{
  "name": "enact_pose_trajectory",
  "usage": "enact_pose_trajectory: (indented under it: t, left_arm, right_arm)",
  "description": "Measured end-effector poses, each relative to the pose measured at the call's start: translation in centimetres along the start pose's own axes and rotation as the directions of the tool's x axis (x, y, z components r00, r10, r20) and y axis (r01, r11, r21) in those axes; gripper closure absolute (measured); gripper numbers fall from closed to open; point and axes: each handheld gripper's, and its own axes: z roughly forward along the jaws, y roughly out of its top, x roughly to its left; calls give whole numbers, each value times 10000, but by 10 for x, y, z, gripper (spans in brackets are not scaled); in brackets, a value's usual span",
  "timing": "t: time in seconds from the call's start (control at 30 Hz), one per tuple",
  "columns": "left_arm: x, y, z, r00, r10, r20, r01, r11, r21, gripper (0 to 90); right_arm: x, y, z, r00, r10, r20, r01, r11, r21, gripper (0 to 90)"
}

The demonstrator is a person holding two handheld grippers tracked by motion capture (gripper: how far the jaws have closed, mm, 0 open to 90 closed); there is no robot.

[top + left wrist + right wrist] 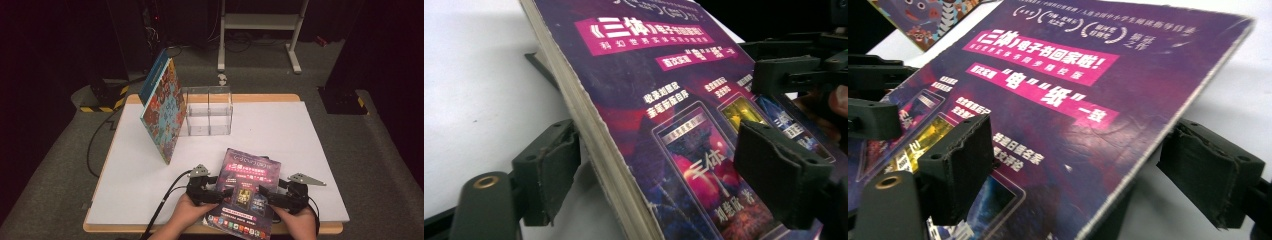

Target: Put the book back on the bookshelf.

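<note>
White tabletop point(280, 130), wide and pale. Patterned book point(162, 107) propped upright beside clear divided box point(207, 111) at the far side. Purple book point(247, 192) at the near edge, tilted, between both hands. Left tongs point(220, 191) straddling its page edge, spread wide, pads point(549, 170) just off it. Right tongs point(267, 195) likewise agape around the opposite edge, not pressing.

Glossy paper-covered purple book point(247, 192) with rough page edges on matt white tabletop point(300, 135).
</note>
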Motion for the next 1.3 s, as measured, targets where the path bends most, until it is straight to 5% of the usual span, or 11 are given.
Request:
enact_pose_trajectory:
  t: [0.13, 0.3, 0.4, 0.47, 0.7, 0.9, 1.13, 1.3]
  left_arm:
    - [-3, 2, -4, 9992, 364, -172, -363, 9993, 49, 283]
    - [-5, 5, -10, 9963, 721, -466, -731, 9971, -203, 477]
    - [-7, 6, -16, 9939, 932, -585, -951, 9950, -300, 580]
    - [-8, 7, -20, 9925, 1022, -675, -1045, 9940, -315, 621]
    - [-8, 8, -46, 9849, 1327, -1115, -1429, 9857, -889, 706]
    - [6, 11, -71, 9792, 1033, -1746, -1283, 9820, -1384, 739]
    - [23, 16, -99, 9663, 670, -2487, -1173, 9741, -1933, 768]
    - [32, 26, -116, 9493, 751, -3052, -1507, 9610, -2321, 789]
  right_arm:
    - [5, 4, 2, 9997, -208, 133, 206, 9997, 165, 178]
    - [11, 8, -8, 9947, -736, 718, 751, 9970, -181, 404]
    - [14, 13, -15, 9943, -933, 524, 953, 9948, -371, 590]
    - [20, 17, -17, 9906, -1267, 521, 1291, 9906, -460, 630]
    - [38, 35, -10, 9832, -1791, 362, 1815, 9799, -830, 696]
    - [55, 54, 6, 9834, -1788, -301, 1728, 9745, -1434, 723]
    - [85, 80, 30, 9718, -2265, -651, 2109, 9591, -1887, 735]
    - [100, 96, 44, 9679, -2388, -784, 2163, 9502, -2243, 764]
